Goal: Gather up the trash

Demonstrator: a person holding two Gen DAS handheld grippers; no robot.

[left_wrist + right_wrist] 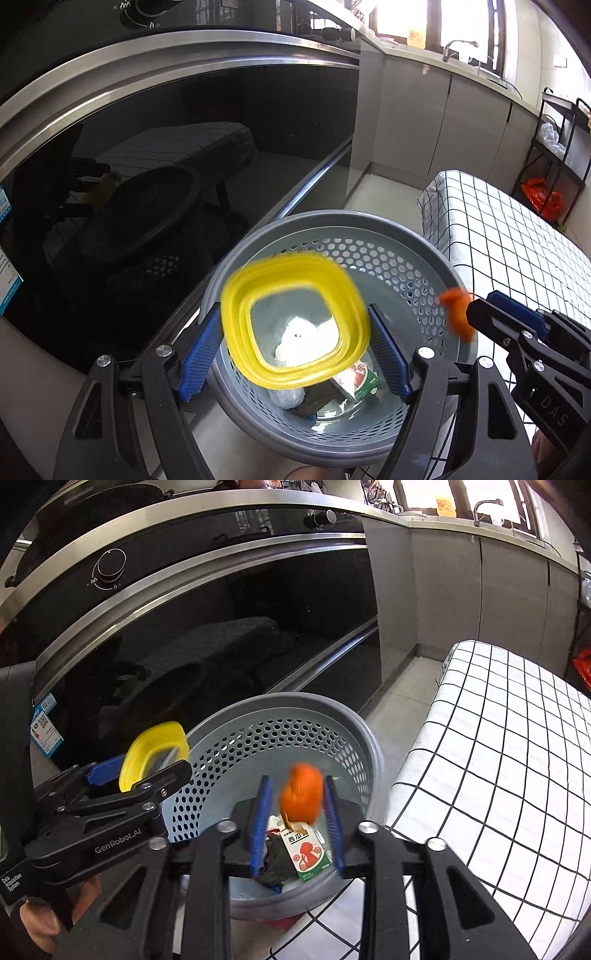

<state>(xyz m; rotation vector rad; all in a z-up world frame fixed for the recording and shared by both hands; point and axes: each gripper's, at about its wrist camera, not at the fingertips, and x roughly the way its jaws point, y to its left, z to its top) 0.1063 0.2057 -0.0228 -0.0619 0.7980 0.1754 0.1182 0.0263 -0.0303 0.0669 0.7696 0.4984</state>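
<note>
The grey round perforated plastic bin (369, 236) stands beside the black glass oven front (184, 147), already holding a green-and-white carton (306, 853) and white crumpled scraps. Above its mouth, the left gripper (295, 347) has its jaws spread beside a blurred yellow square plastic lid (295, 321); whether they grip it I cannot tell. The right gripper (298, 812) likewise flanks a blurred orange peel-like scrap (301, 797). Judging by position, the lid sits nearer the bin's oven-side rim and could clip it and fall outside.

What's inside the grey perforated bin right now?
In the grey perforated plastic bin: a green-and-white carton, dark crumpled scraps and white crumpled paper. The yellow square lid hides the rest.
</note>
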